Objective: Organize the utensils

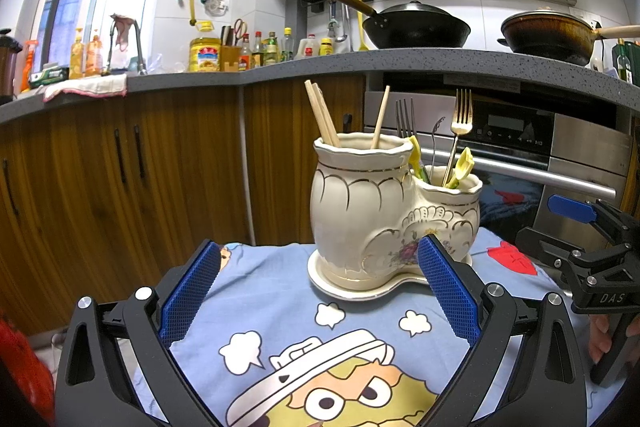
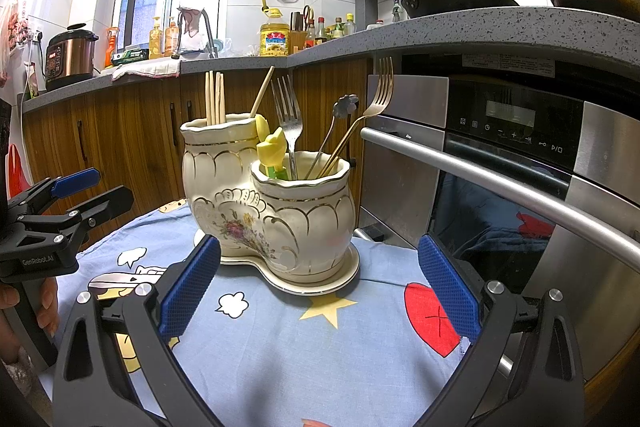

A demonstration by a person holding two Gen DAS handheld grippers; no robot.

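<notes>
A cream ceramic two-pot utensil holder (image 1: pixel 376 211) (image 2: pixel 276 211) stands on its saucer on the blue cartoon cloth (image 1: pixel 320 327). The tall pot holds wooden chopsticks (image 1: pixel 322 115) (image 2: pixel 215 99). The low pot holds a silver fork (image 2: pixel 288 115), a gold fork (image 1: pixel 460 123) (image 2: pixel 380 87), a flower-end spoon (image 2: pixel 344 107) and yellow-topped pieces (image 2: pixel 272 147). My left gripper (image 1: pixel 320 287) is open and empty, just short of the holder. My right gripper (image 2: pixel 320 287) is open and empty, close in front of the saucer. Each gripper shows at the edge of the other's view.
An oven with a steel handle (image 2: pixel 500 183) stands right behind the cloth. Wooden cabinets (image 1: pixel 120 187) run under a grey counter (image 1: pixel 320 67) with bottles, a wok (image 1: pixel 416 27) and a pot (image 1: pixel 552 35).
</notes>
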